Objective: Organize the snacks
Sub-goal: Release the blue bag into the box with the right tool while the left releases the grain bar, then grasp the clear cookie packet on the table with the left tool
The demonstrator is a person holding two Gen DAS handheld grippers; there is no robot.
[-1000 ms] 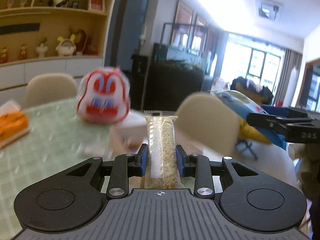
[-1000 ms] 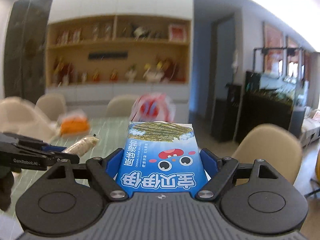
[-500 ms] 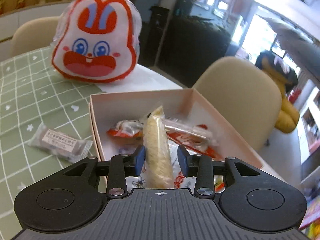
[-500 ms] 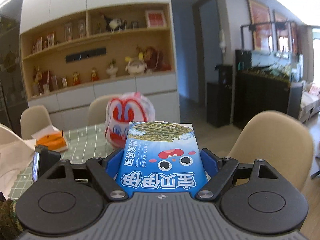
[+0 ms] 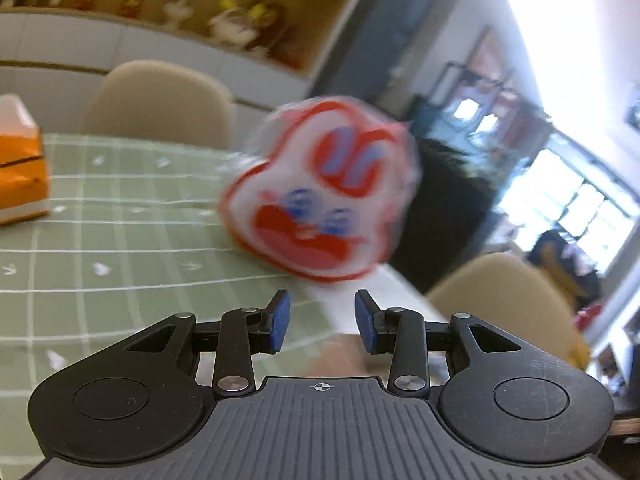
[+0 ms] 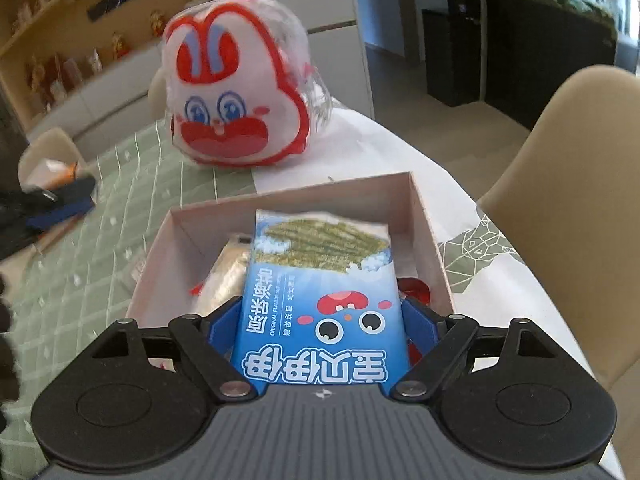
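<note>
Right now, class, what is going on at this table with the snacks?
A person is sorting snacks into a cardboard box with two handheld grippers. The right gripper holds a blue seaweed snack pack over the open box, which already contains a beige wrapped bar and red-wrapped items. The left gripper is empty, its jaws apart, pointing toward a rabbit-face snack bag standing on the green checked tablecloth beyond the box.
</note>
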